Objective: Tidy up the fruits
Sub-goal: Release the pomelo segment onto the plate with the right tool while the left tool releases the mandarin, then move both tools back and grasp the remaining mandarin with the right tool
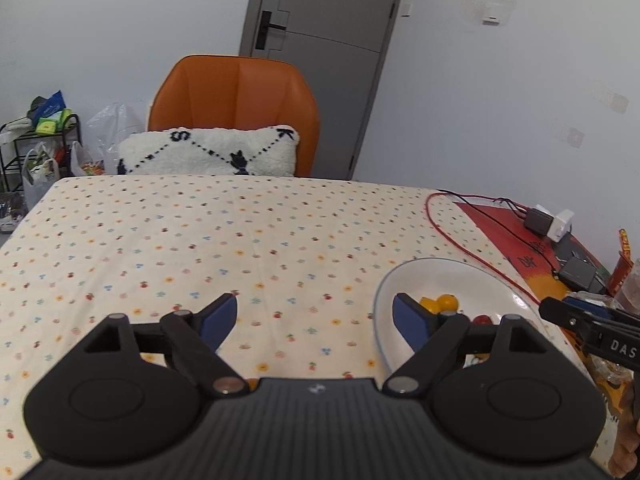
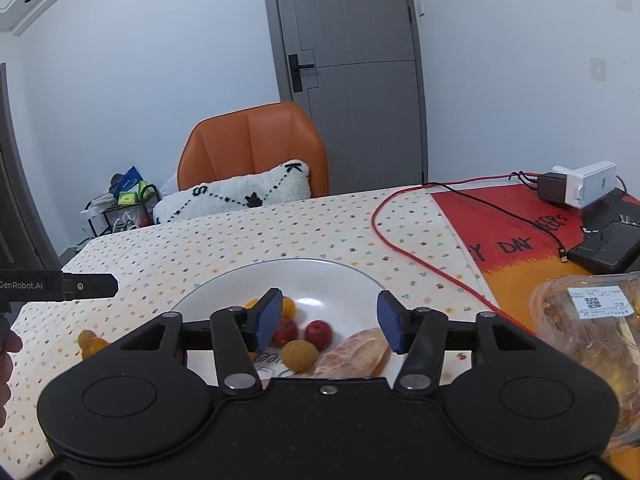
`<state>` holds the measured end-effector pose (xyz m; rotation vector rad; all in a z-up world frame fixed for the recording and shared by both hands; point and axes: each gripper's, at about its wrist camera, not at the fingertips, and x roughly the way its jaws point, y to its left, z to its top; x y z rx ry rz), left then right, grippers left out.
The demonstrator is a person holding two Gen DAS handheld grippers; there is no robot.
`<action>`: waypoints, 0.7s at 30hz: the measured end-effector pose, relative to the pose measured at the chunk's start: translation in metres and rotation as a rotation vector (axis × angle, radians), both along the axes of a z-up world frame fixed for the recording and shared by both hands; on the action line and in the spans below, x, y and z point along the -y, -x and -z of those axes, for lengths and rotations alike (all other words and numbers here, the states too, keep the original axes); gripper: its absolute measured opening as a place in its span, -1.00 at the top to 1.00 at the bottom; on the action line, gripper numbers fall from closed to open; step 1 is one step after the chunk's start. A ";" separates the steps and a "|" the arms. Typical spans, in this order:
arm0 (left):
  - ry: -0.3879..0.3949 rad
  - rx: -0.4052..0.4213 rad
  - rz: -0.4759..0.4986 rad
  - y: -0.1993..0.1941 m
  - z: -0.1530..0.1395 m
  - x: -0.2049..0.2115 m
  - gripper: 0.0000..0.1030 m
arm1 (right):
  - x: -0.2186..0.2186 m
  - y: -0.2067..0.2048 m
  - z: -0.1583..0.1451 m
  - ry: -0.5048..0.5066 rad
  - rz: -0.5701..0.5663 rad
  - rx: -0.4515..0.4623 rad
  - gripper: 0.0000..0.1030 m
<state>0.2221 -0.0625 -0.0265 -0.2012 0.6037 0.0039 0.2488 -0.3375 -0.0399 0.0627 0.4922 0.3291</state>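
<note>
A white plate [image 2: 320,280] lies on the dotted tablecloth and holds red cherry tomatoes [image 2: 318,332], yellow ones [image 2: 288,306], a round yellow fruit [image 2: 299,355] and a peeled citrus segment [image 2: 356,354]. My right gripper [image 2: 328,322] hovers open just above the plate's near side, nothing between its blue pads. Two small yellow tomatoes [image 2: 90,342] lie on the cloth left of the plate. In the left wrist view the plate [image 1: 460,280] is at the right with yellow fruit [image 1: 446,302]. My left gripper [image 1: 316,318] is open and empty over the cloth, its right pad over the plate's rim.
A clear plastic food box [image 2: 592,344] sits at the right edge. A red cable [image 2: 404,250] loops past the plate toward chargers [image 2: 576,188] and a black box [image 2: 604,252] on a red-orange mat. An orange chair [image 1: 234,108] with a white cushion stands behind the table.
</note>
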 end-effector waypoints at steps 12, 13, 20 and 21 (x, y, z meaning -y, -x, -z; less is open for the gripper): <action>0.007 -0.019 -0.027 0.024 0.004 -0.030 -0.69 | -0.032 0.020 0.000 -0.024 -0.055 -0.019 -0.56; 0.006 -0.020 -0.027 0.026 0.004 -0.033 -0.70 | -0.034 0.022 0.000 -0.026 -0.059 -0.021 -0.59; 0.027 -0.023 -0.037 0.039 0.010 -0.051 -0.70 | -0.055 0.031 0.003 -0.020 -0.091 -0.031 -0.76; 0.031 -0.024 -0.037 0.040 0.010 -0.054 -0.70 | -0.058 0.032 0.004 -0.019 -0.094 -0.032 -0.79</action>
